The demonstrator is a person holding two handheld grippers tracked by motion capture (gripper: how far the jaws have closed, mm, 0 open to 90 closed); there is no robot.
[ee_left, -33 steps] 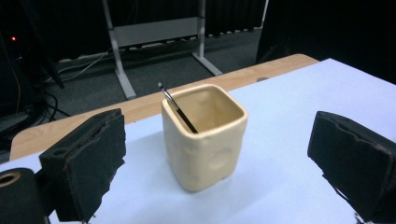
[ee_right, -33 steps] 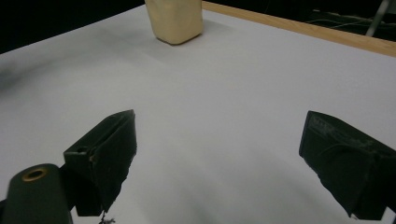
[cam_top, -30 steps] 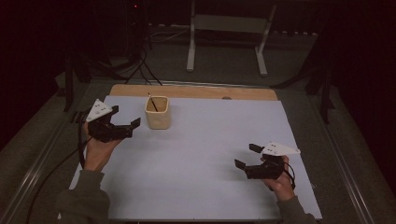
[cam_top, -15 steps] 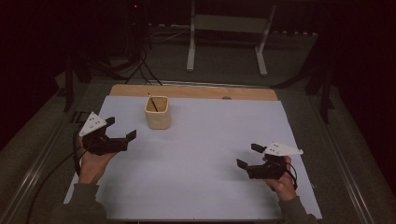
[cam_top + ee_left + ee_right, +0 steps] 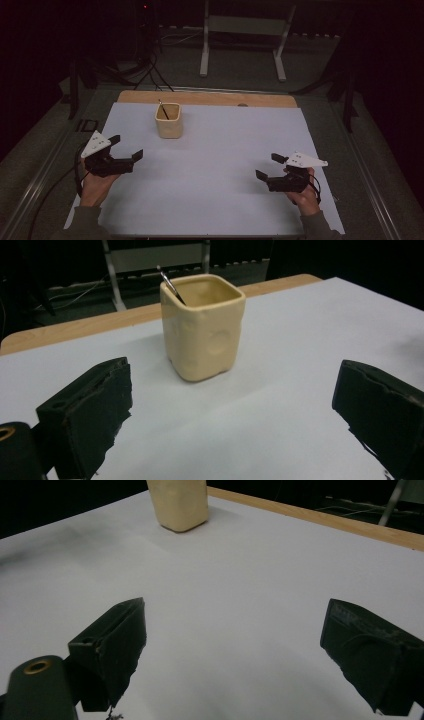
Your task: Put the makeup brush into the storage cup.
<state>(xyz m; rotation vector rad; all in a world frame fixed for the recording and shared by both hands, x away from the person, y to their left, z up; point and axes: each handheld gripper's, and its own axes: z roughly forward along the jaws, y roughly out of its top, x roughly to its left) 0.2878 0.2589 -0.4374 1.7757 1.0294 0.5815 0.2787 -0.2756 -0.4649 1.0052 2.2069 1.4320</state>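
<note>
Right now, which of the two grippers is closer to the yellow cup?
Left. The left gripper sits open just short of the cup, to its left. The right gripper is open, far off toward the table's right edge.

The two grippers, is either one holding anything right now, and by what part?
Nothing is held. The left gripper and the right gripper both have open jaws above the white sheet, apart from the cup.

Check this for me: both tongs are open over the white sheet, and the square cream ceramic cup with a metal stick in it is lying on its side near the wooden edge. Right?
One thing is off: the square cream ceramic cup stands upright, as the left gripper view shows, with the metal stick leaning inside. The left tongs and right tongs are open over the white sheet, and the cup is near the wooden edge.
</note>
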